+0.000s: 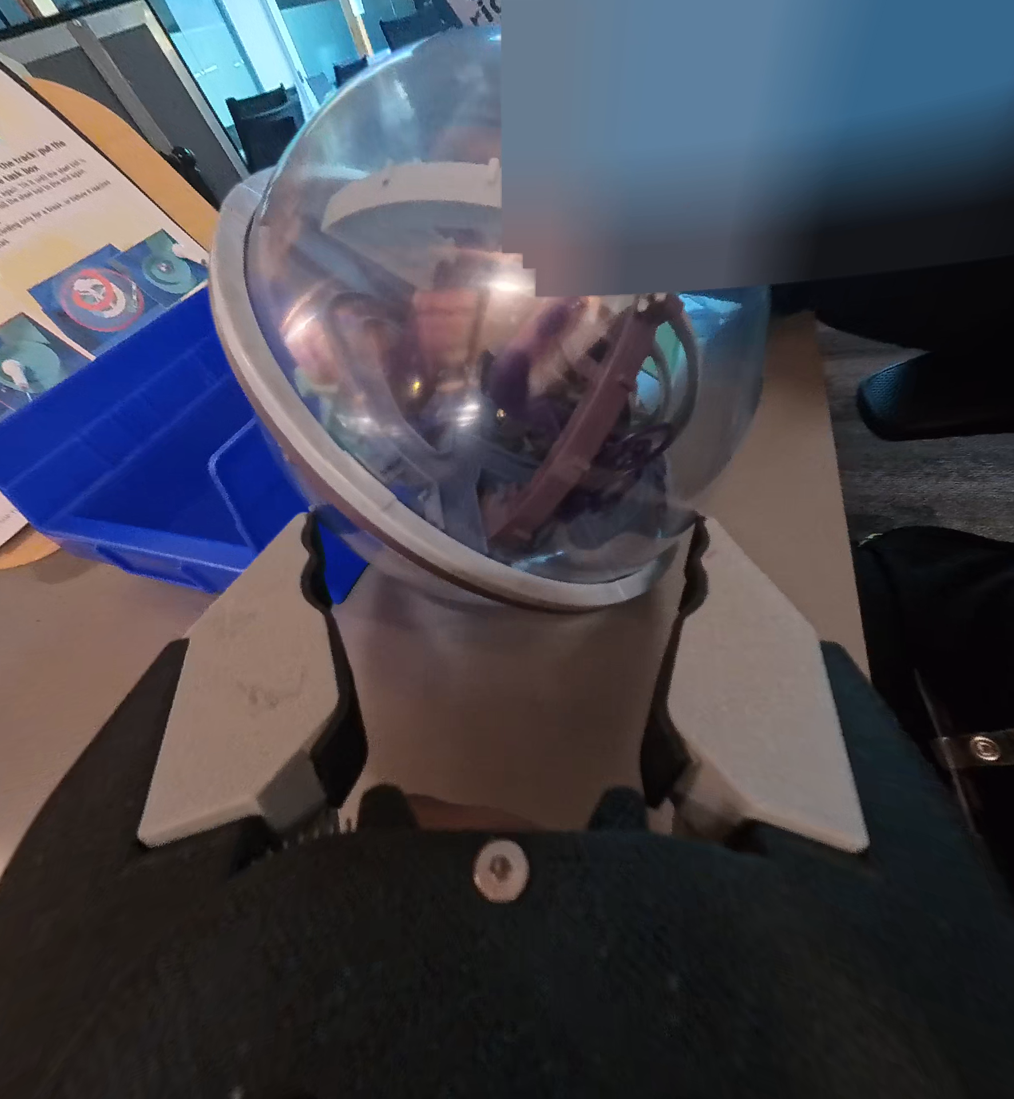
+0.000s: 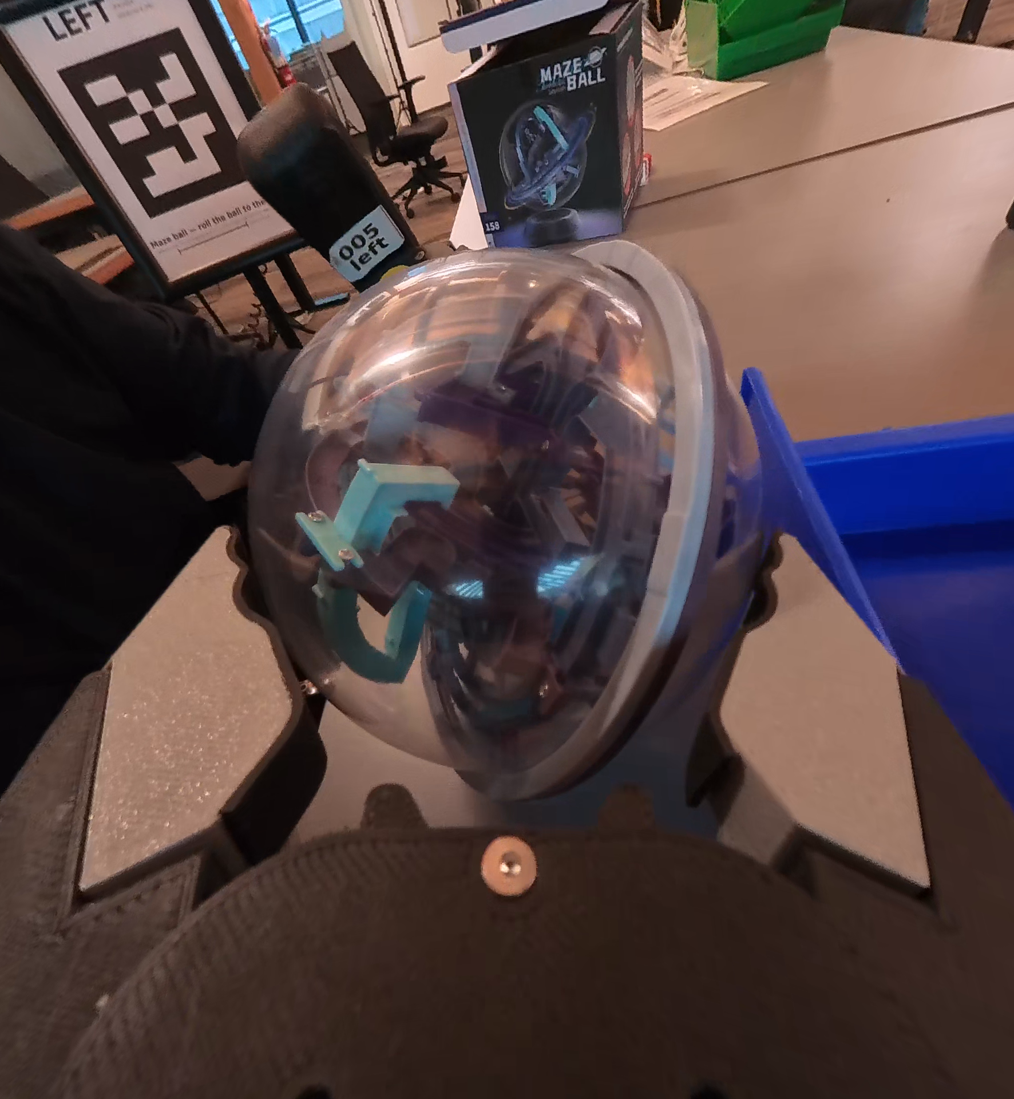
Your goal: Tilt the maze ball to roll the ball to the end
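The maze ball (image 1: 481,369) is a clear sphere with a grey-white seam ring and purple, blue and teal tracks inside. It is held above the table between both grippers. My left gripper (image 1: 501,535) is shut on its lower part, with both fingertips (image 1: 313,547) against the shell. My right gripper (image 2: 501,571) is shut on the maze ball (image 2: 493,505) across its wide middle, and its pads (image 2: 242,571) press on both sides. The seam ring is tilted in both views. The left gripper's black body (image 2: 314,172) shows behind the ball in the right wrist view. I cannot make out the small ball inside.
A blue bin (image 1: 136,464) stands just beside the ball; it also shows in the right wrist view (image 2: 938,535). An instruction sheet (image 1: 29,267) lies at the left. The maze ball's box (image 2: 546,154), a marker sign (image 2: 136,119) and a dark sleeve (image 2: 76,446) are nearby on or by the grey table (image 2: 849,267).
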`<state>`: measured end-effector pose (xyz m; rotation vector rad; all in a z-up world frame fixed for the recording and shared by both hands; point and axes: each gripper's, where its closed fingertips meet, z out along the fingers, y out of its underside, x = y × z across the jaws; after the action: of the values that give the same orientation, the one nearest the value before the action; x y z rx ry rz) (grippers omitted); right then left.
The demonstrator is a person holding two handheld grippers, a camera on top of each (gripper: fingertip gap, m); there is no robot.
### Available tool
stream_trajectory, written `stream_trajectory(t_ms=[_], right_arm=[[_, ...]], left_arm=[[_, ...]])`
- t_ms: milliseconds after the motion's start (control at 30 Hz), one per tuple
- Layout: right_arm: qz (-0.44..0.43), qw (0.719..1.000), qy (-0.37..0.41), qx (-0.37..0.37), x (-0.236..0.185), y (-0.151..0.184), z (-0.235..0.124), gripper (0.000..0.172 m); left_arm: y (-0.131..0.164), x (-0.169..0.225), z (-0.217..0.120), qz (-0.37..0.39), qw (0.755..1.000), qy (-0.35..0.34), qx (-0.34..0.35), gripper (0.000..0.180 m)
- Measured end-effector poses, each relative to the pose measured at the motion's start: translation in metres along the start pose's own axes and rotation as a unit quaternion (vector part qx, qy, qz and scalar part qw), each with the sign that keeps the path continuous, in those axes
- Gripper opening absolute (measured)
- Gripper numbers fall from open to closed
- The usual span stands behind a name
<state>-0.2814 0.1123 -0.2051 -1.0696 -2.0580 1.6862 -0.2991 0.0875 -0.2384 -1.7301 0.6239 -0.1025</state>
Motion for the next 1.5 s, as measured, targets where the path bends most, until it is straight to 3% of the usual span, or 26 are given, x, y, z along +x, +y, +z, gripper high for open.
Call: stream_trajectory(t_ms=[933,1267,1500], right_arm=[[0.002,1.0,0.006,0.009,0.0,-0.003,0.001,0.158],[-0.028,0.998,-0.011,-0.054,-0.004,0.025,-0.002,0.158],[-0.027,0.998,-0.021,-0.052,-0.002,0.028,-0.001,0.158]], left_arm=[[0.001,-0.001,0.0,-0.007,1.0,0.0,-0.004,0.118],[0.005,0.009,0.003,0.035,0.999,0.0,-0.024,0.118],[0.006,0.009,0.003,0.033,0.999,-0.002,-0.027,0.118]])
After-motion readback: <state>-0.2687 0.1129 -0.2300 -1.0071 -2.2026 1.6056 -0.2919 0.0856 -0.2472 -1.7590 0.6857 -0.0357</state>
